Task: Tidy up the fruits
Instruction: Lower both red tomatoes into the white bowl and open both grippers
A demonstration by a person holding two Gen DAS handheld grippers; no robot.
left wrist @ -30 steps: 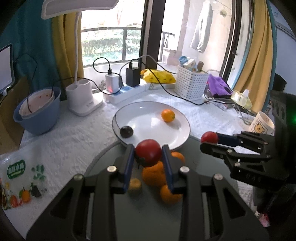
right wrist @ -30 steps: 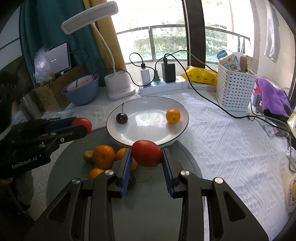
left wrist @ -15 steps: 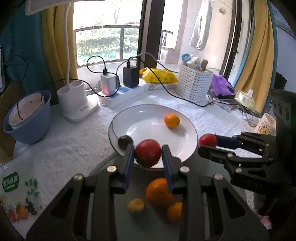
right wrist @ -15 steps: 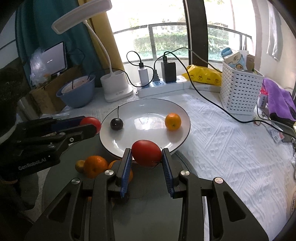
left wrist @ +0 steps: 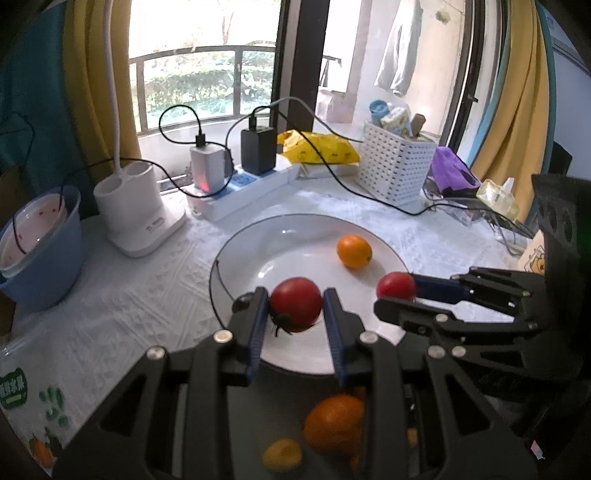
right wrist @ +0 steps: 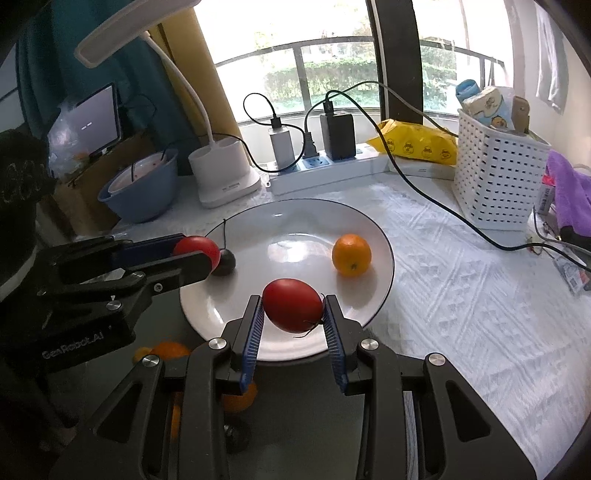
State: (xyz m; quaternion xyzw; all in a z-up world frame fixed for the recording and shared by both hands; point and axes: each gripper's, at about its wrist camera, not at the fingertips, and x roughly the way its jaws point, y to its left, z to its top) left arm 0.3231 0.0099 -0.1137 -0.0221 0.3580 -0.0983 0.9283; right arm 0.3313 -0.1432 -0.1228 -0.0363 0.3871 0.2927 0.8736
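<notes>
My left view: cherry (left wrist: 241, 302) mostly hidden behind left finger. Oranges (left wrist: 334, 424) under gripper blurred. Right view: lamp head (right wrist: 136, 31) cut by top edge; tablet (right wrist: 98, 123) text too small for me to read.
</notes>
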